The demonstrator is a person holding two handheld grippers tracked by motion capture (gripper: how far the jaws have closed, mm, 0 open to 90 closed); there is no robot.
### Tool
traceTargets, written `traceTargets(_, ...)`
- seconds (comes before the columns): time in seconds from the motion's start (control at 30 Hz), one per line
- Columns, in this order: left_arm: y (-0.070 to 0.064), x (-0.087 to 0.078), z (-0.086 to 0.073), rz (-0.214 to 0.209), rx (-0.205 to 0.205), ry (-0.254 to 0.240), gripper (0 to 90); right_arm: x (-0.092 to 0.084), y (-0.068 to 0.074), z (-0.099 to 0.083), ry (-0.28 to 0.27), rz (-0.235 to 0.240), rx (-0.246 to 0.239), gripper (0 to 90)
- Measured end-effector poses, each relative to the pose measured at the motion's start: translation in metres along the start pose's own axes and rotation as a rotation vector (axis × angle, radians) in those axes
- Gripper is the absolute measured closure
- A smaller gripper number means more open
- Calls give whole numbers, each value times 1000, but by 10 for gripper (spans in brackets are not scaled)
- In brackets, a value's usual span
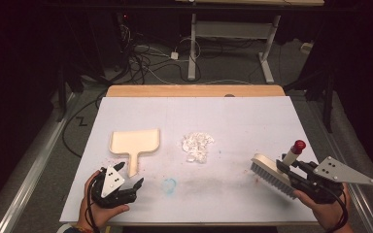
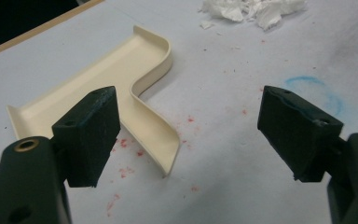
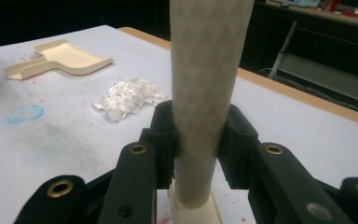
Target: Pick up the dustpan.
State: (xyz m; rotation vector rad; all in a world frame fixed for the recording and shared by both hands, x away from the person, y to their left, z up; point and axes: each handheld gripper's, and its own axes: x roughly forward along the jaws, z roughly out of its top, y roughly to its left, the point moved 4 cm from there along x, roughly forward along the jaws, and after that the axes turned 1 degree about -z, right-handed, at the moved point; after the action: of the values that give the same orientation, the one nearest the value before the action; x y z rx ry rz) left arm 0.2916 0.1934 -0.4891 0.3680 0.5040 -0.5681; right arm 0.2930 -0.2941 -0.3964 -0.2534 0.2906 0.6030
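Brush clamped in right tool; dustpan lying ahead of spread left tool.

The right tool [image 1: 285, 171], at lower right of the high view, is gripping the brush [image 1: 272, 174] by its handle, bristles resting on the surface [image 1: 252, 116]. The left tool [image 1: 128, 175], lower left, is standing with jaws apart, holding nothing; the dustpan [image 1: 136, 143] is lying just above it, handle toward the jaws. Paper shreds [image 1: 197, 146] are sitting mid-frame.
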Motion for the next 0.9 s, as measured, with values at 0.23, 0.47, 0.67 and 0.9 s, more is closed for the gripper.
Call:
traceTargets(0.23,3,6,-2,18,-20,54,211,2,2,0,5,9,-20,710)
traceTargets(0.47,3,9,-3,11,-195,146,203,-2,5,2,-1,1,-34,710)
traceTargets(0.67,4,26,2,23,-291,190,213,-1,4,1,9,-8,-41,709)
traceTargets(0.9,31,67,0,70,-390,280,318,1,5,-1,21,-6,-41,709)
